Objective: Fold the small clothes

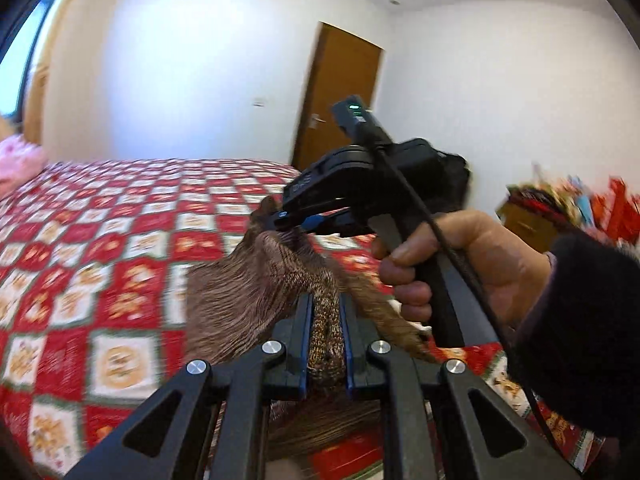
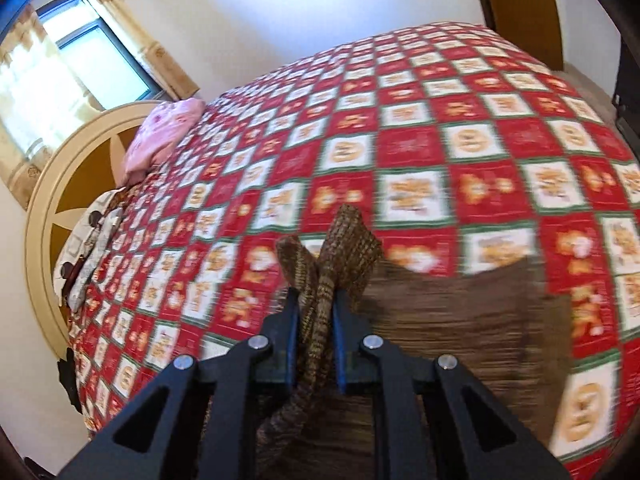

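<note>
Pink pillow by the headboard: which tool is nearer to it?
Left, likely. The left tool grips the brown garment on the pink pillow side; the right tool is beyond.

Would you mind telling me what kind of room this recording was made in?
Almost certainly a home bedroom: a bed under a red-and-white checked quilt, a pink pillow by a round cream-and-tan headboard, and a brown wooden door.

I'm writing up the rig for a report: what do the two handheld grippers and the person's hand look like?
Both the left gripper and the right gripper have black angular linkages, silver round pivots and blue-edged finger pads. The right gripper carries a black box with a green light and a black cable. The right hand is bare, with a dark sleeve.
</note>
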`<state>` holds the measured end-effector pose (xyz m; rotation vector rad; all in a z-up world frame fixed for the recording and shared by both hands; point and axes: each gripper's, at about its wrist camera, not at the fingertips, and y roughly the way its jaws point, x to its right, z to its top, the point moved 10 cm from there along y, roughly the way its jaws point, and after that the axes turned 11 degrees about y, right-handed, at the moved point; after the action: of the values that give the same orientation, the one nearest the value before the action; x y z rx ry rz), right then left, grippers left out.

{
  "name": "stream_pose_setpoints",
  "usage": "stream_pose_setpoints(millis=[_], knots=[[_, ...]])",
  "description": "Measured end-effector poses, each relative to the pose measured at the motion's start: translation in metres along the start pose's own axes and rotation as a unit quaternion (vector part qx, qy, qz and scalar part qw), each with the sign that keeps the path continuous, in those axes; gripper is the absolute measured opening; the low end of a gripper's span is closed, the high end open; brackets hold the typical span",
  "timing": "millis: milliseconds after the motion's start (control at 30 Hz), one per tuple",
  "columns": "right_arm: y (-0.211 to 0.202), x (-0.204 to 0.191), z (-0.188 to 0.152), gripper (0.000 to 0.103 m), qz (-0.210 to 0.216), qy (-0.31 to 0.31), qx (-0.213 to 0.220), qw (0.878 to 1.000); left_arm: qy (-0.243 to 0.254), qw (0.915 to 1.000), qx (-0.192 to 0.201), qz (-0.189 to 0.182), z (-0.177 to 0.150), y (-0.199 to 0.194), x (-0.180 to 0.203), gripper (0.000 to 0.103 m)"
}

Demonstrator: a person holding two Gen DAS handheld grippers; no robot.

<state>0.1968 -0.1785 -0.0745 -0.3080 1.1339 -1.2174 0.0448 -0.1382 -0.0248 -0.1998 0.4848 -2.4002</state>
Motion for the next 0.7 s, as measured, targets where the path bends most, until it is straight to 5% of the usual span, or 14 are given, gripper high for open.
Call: stream_pose_setpoints(millis=[267,700], knots=[[-0.001,0.054,-0.003,0.017,0.029,0.041,0.0,0.999,0.032,0.9978,-0.036,-0.045,-0.009,0.048,0.055,0.012],[0.002,0.086,-0.006,0.017,0.028,0.031,0.0,0.999,0.041,0.9939,-0.086,-0.055,-0.02,0.071,0.083,0.012]])
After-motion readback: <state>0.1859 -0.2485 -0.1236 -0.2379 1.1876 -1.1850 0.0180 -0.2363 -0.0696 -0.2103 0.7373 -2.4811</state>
